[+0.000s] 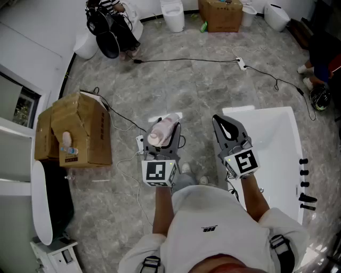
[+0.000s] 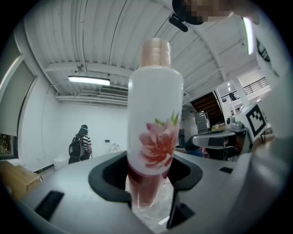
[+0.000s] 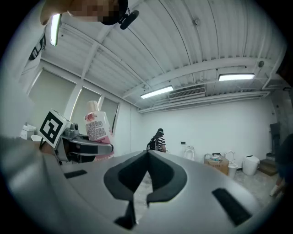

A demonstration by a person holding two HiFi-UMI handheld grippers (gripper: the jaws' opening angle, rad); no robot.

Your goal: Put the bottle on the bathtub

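Observation:
A white bottle [image 1: 161,131] with a pink flower print, a tan cap and pink liquid in its lower part stands upright between the jaws of my left gripper [image 1: 165,126], which is shut on it. In the left gripper view the bottle [image 2: 155,114] fills the middle, gripped low on its body by the left gripper [image 2: 151,185]. My right gripper [image 1: 226,124] is held level beside it to the right, jaws shut and empty. The right gripper [image 3: 145,176] sees the bottle [image 3: 96,126] at its left. The white bathtub [image 1: 277,114] lies on the floor to the right, below the right gripper.
An open cardboard box [image 1: 80,133] stands at the left. A cable with a power strip [image 1: 241,64] crosses the floor ahead. Toilets [image 1: 173,15] and another box [image 1: 221,15] line the far wall, with a person [image 1: 109,24] nearby. Black fittings [image 1: 305,184] sit on the tub's rim.

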